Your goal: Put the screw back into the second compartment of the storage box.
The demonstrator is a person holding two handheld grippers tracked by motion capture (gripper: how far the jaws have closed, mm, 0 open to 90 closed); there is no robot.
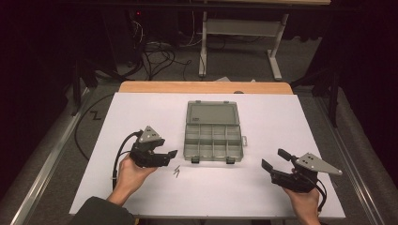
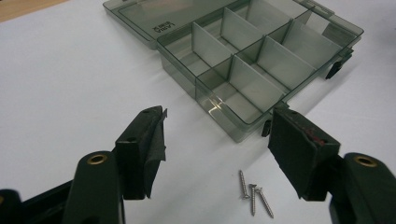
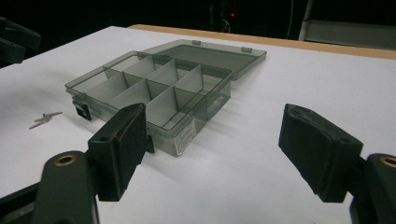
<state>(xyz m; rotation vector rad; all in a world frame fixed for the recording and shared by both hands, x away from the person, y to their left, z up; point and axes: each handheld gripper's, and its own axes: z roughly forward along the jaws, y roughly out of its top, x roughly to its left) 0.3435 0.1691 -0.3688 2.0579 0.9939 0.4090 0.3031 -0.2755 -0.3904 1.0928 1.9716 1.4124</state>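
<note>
A clear grey compartment box [image 1: 212, 158] lies in the middle of the white table with its lid folded back flat; its compartments look empty. Three small screws [image 1: 177, 172] lie loose on the table just off the box's front left corner. My left gripper [image 1: 166, 149] is held low to the left of the box, open, and its jaws frame the screws [image 2: 253, 193] and the box corner [image 2: 219, 107]. My right gripper [image 1: 273, 158] is at the front right, open and holding nothing. It faces the box [image 3: 187, 133], with the screws [image 3: 44, 119] beyond.
The white sheet [image 1: 263, 112] covers a wooden table whose far edge [image 1: 206, 87] shows behind the lid. Beyond it is a dark floor with cables [image 1: 155, 56] and a white desk frame [image 1: 239, 28]. Bare white surface surrounds the box.
</note>
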